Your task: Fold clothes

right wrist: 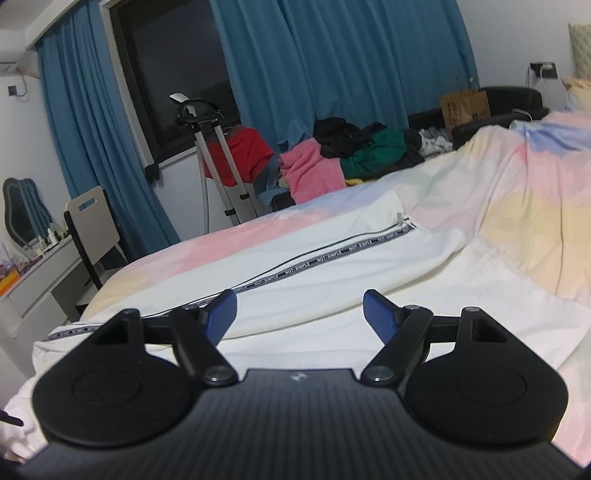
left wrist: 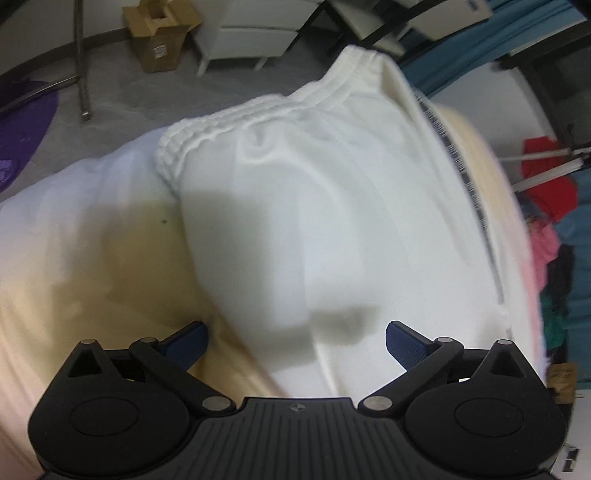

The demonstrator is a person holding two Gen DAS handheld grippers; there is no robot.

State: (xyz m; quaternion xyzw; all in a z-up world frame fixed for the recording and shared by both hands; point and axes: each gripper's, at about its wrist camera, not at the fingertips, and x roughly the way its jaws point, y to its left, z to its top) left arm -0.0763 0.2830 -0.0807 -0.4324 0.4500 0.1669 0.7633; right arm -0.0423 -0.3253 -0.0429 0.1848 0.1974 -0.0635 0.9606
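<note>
White trousers [left wrist: 332, 206] with a ribbed elastic waistband [left wrist: 229, 125] and a black-and-white lettered side stripe [left wrist: 465, 177] lie on the pastel bedsheet [left wrist: 74, 258]. My left gripper [left wrist: 295, 343] hangs open just above the trouser fabric, its blue pads apart and holding nothing. In the right wrist view the same trousers [right wrist: 332, 266] stretch along the bed, the lettered stripe [right wrist: 332, 254] running away to the hem. My right gripper [right wrist: 299, 314] is open over the near edge of the cloth, nothing between its fingers.
A pile of pink, green and black clothes [right wrist: 343, 155] sits beyond the bed's far side. A garment steamer stand [right wrist: 218, 162] with a red item, blue curtains [right wrist: 332, 55], a chair [right wrist: 92, 221] and a desk stand at left. A cardboard box [left wrist: 159, 33] is on the floor.
</note>
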